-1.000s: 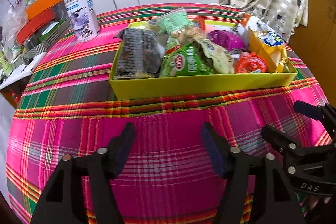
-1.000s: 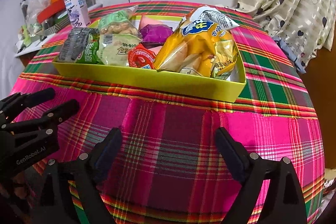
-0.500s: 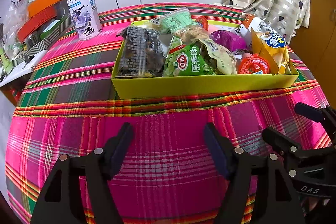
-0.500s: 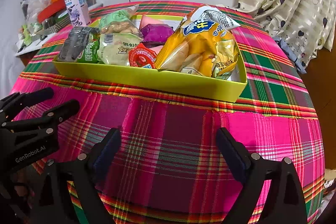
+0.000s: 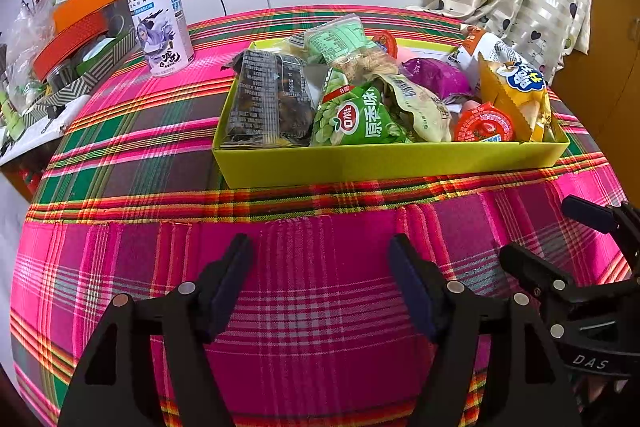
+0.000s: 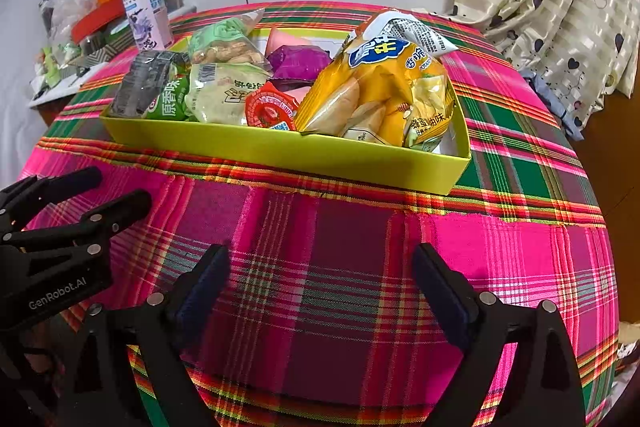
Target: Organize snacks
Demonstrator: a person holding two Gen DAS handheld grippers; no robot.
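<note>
Bare plaid tablecloth (image 5: 320,291) lies open before the snack-crammed yellow box (image 5: 384,163).

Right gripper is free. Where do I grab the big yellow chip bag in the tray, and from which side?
Take the yellow chip bag by its crimped top seam, coming down from above with the right gripper. The seam sticks up clear of the yellow tray; the puffy body is too wide and slippery.
</note>
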